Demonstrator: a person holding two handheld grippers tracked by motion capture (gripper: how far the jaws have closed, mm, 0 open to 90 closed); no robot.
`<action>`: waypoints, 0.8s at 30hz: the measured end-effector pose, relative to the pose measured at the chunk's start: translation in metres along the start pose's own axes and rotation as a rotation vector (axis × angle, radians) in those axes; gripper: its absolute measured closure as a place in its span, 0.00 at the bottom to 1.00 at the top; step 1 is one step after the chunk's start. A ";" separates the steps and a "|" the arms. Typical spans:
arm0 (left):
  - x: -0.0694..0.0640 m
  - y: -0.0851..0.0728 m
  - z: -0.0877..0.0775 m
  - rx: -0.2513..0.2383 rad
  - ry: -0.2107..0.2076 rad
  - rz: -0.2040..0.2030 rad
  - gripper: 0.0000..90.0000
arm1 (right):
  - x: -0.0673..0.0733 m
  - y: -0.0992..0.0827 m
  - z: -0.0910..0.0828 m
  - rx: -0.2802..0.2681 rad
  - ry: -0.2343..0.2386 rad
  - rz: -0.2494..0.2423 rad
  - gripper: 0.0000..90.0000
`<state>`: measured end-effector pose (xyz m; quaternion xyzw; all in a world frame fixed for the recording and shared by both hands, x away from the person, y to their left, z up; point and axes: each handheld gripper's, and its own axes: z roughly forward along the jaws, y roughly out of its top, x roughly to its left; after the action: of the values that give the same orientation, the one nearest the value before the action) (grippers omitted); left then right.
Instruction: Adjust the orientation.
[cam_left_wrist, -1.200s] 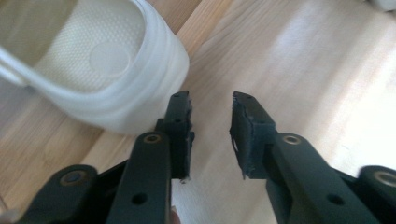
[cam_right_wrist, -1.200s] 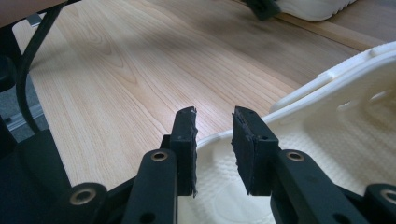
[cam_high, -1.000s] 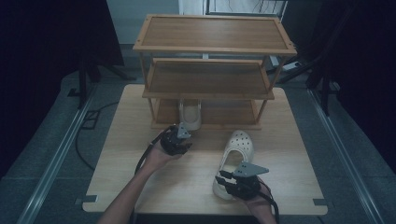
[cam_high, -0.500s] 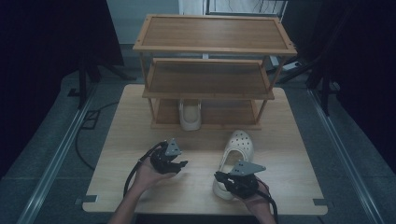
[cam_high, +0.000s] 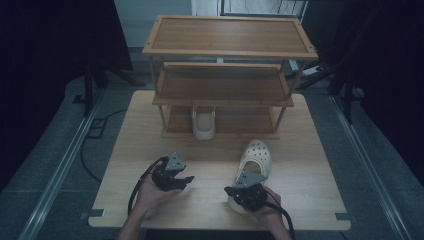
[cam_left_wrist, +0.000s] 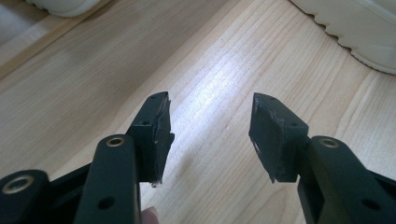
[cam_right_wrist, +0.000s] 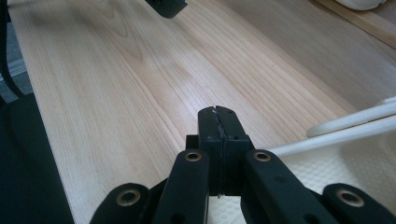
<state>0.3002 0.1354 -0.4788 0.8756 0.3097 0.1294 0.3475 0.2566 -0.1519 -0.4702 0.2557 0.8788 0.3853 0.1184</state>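
The loose clog (cam_high: 256, 159) lay on the counter (cam_high: 210, 162) at about five o'clock from the shoe rack (cam_high: 225, 52), toe towards the rack, heel under the right tool (cam_high: 232, 191). Its partner (cam_high: 204, 126) already stood on the rack's bottom shelf at twelve o'clock from the left tool (cam_high: 185, 179).

In the right gripper view the right tool (cam_right_wrist: 218, 122) had its jaws pressed together, having just been closing, right at the clog's side rim above the dimpled insole (cam_right_wrist: 336, 186). Whether a sliver of rim was caught I could not tell.

The left tool (cam_left_wrist: 210, 135) stood spread over bare wood, its jaws having just been opening with nothing between them, and the clog's ribbed sole edge (cam_left_wrist: 355, 32) sat at two o'clock in its view.

The clog looked like moulded foam: probably light, springy, a little slick, not fragile. The thin wall would likely flex under a pinch, so the heel rim or side wall seemed the best hold, gripped deep, since the loose heel strap might swing and the toe would tend to droop
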 end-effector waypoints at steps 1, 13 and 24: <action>0.000 -0.001 -0.001 -0.003 -0.003 -0.004 0.54 | 0.000 0.000 0.000 0.000 -0.001 0.001 1.00; 0.003 -0.005 -0.007 -0.046 0.001 -0.055 0.53 | -0.007 -0.020 -0.024 0.000 0.011 0.046 1.00; 0.004 -0.006 -0.010 -0.056 0.010 -0.079 0.53 | -0.016 -0.033 -0.039 -0.007 0.029 0.090 1.00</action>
<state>0.2966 0.1468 -0.4757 0.8520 0.3421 0.1284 0.3750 0.2420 -0.2033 -0.4676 0.2890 0.8666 0.3969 0.0889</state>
